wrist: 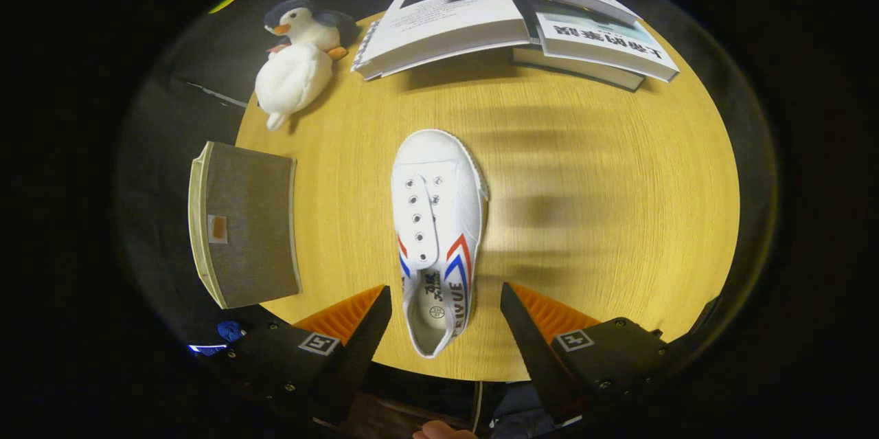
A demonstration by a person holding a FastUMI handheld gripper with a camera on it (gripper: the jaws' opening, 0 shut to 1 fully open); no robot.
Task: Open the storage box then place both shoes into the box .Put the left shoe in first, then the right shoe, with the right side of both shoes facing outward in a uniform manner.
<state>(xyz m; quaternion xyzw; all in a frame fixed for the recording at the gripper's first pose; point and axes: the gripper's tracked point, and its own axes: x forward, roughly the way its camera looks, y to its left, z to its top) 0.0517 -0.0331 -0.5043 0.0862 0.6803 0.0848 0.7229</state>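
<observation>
Gripper view: one white shoe lies on the round wooden table, heel between the spread fingers of the gripper, neither touching it. Left, a grey box, possibly the storage box, overhangs the edge. Far: one penguin plush, about three books, partly overlapping

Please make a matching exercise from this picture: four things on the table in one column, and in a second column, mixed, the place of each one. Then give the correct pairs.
Things:
1. white shoe
2. toy penguin
3. stack of books
4. grey box

Places:
A. at the table's far edge, beyond the shoe
B. heel between the open fingers of the gripper, toe pointing away
C. hanging over the table's edge, just ahead of the left finger
D. at the far left of the table, beside the books

Pairs: 1-B, 2-D, 3-A, 4-C
</observation>
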